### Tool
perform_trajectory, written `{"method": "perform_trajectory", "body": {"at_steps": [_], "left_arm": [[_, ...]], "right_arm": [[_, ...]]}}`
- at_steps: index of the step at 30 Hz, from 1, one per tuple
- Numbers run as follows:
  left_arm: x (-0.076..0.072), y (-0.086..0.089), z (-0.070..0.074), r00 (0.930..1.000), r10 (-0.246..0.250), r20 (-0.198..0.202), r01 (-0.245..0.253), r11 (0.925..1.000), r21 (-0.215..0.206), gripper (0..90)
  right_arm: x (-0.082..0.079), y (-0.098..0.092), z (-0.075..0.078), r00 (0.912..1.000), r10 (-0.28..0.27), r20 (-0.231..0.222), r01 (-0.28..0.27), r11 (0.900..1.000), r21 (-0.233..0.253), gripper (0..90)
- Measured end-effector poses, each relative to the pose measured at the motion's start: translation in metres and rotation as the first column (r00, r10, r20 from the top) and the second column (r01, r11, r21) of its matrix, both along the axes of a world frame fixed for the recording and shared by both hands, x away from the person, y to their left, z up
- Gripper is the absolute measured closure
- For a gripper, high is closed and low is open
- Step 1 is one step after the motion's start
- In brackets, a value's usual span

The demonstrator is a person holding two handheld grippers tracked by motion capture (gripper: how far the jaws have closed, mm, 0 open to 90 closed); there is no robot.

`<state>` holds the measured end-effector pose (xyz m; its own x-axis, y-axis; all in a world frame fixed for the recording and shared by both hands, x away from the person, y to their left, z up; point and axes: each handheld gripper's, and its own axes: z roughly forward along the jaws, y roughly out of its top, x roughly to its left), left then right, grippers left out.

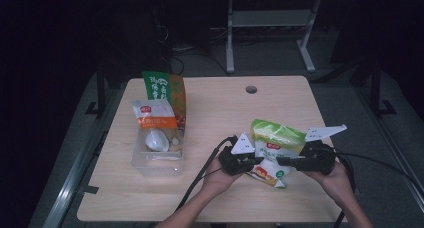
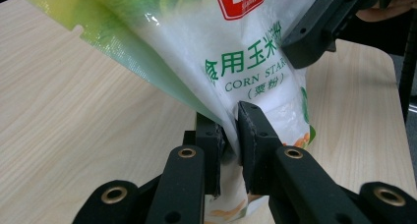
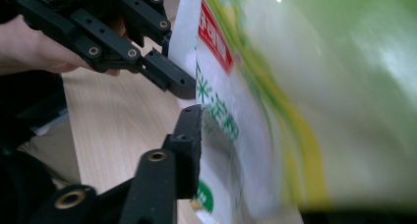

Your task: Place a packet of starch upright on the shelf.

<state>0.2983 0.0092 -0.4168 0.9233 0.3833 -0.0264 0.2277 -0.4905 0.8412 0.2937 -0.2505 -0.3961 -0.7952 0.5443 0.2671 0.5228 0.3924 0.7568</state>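
Held between two grippers at lower right of centre in the high view: a green-and-white bag of corn starch (image 1: 272, 150), lifted a little and tilted, its lower corner near the table (image 1: 220, 108). Left gripper (image 1: 252, 161) at the bag's left edge, gripped by a hand (image 1: 220, 175) coming up from the bottom of the frame; jaws clenched on the bag, as seen in the left gripper view, where both black jaws pinch a fold of the plastic at centre frame, just under the printed words. Right gripper (image 1: 281, 160) at the bag's right side, held by the other hand (image 1: 336, 178) at lower right. In the right gripper view, one jaw pressed flat against the bag's printed face at centre frame, the other jaw hidden behind the plastic, so closed on the bag as far as can be told. Off to the left of the table, a clear plastic bin (image 1: 157, 160) with an orange-labelled packet (image 1: 155, 117) and a tall green packet (image 1: 164, 88) standing in it, well apart from the bag.
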Motion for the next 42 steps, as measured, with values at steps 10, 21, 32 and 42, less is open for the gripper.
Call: {"method": "perform_trajectory", "body": {"at_steps": [10, 21, 32, 42], "left_arm": [[-0.003, 0.012, 0.001, 0.9996, 0.007, -0.027, -0.008, 0.9999, -0.01, 75.6], [-0.019, 0.043, 0.002, 0.9989, 0.036, -0.029, -0.036, 0.9993, 0.011, 62.7], [-0.035, 0.065, 0.002, 0.9989, 0.04, -0.023, -0.04, 0.9992, -0.003, 56.8], [-0.052, 0.079, -0.001, 0.9988, 0.036, -0.034, -0.036, 0.9994, -0.002, 50.1]], "right_arm": [[0.003, 0.013, 0.006, 1.0, 0.007, 0.004, -0.007, 0.999, -0.051, 80.6], [0.001, 0.018, 0.015, 0.9996, -0.007, 0.027, 0.009, 0.998, -0.055, 86.8], [0.012, 0.032, 0.035, 0.9982, -0.003, 0.06, 0.009, 0.995, -0.097, 87.2], [0.022, 0.052, 0.051, 0.9969, 0.02, 0.076, -0.012, 0.994, -0.11, 87.3]]}}
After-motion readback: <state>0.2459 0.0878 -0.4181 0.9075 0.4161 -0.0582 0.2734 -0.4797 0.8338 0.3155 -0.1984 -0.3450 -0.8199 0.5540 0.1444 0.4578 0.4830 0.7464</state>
